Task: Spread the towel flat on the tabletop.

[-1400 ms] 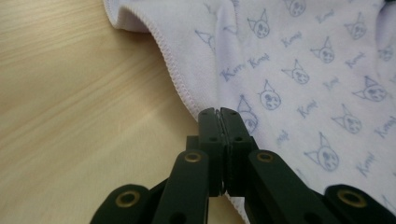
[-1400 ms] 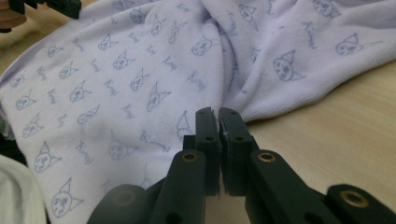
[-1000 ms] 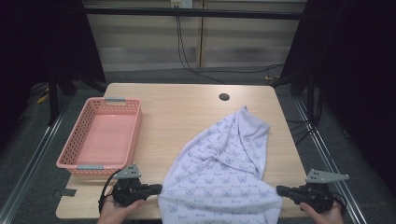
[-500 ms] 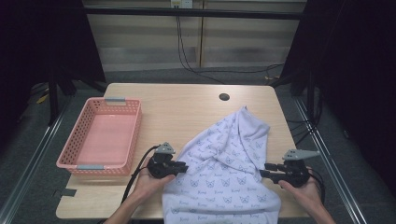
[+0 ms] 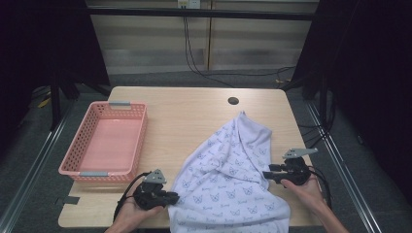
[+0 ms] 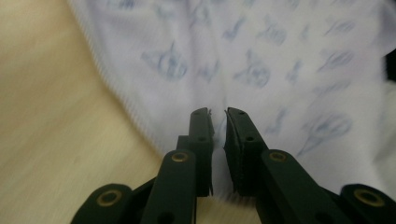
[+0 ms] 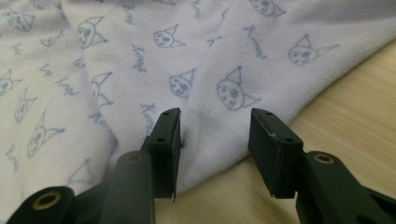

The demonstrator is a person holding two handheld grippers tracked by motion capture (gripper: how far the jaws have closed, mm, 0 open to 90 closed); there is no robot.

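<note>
A white cloth point(image 5: 228, 179) printed with small blue cat faces lies crumpled on the wooden table point(image 5: 184, 116), and its near end hangs over the front edge. My left gripper point(image 5: 175, 198) lies at the cloth's lower left edge. In the left gripper view its jaws point(image 6: 217, 114) stand over the cloth's hem point(image 6: 257, 56) with only a narrow slit between them, having just opened a little. My right gripper point(image 5: 266, 174) is at the cloth's right edge. Its jaws point(image 7: 215, 116) have just been opening and now straddle a fold of the cloth point(image 7: 210, 56), with the pads off it.
An empty pink plastic basket point(image 5: 140, 141) stands at the table's left side. A round cable hole point(image 5: 233, 101) sits near the far edge. Bare wood lies between the basket and the cloth. Dark floor and cables surround the table.
The right gripper has come in from the table's right edge to the cloth and opened its jaws. The left gripper went forward to the cloth's left edge, then drew back toward the near edge.
</note>
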